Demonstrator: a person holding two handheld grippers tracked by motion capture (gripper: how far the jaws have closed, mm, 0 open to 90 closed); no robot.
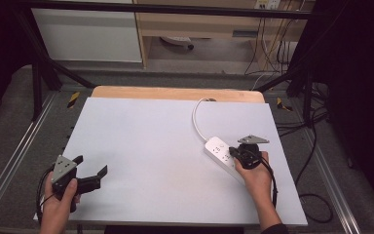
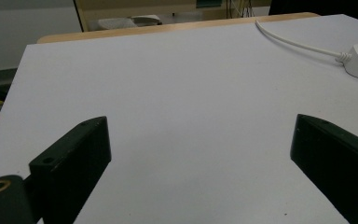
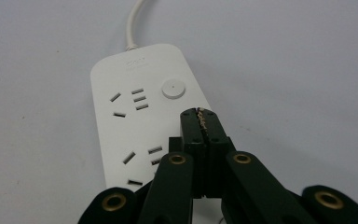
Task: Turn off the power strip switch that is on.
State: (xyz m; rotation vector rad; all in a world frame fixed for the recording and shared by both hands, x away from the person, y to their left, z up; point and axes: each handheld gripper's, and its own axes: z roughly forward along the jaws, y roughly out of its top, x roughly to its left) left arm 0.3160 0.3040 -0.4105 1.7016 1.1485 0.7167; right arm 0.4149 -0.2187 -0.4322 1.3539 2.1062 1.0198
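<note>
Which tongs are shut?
The right tongs, jaws pressed together over the power strip. The left tongs stand wide open above bare table.

White surface [image 1: 141, 146] is mostly bare, just a white power strip [image 1: 220, 151] on the right with its cord [image 1: 197, 119] looping toward the far wooden edge [image 1: 175, 92].

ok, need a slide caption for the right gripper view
Right gripper, fingers closed together, poised over a white power strip near its round button on the white table.
</note>
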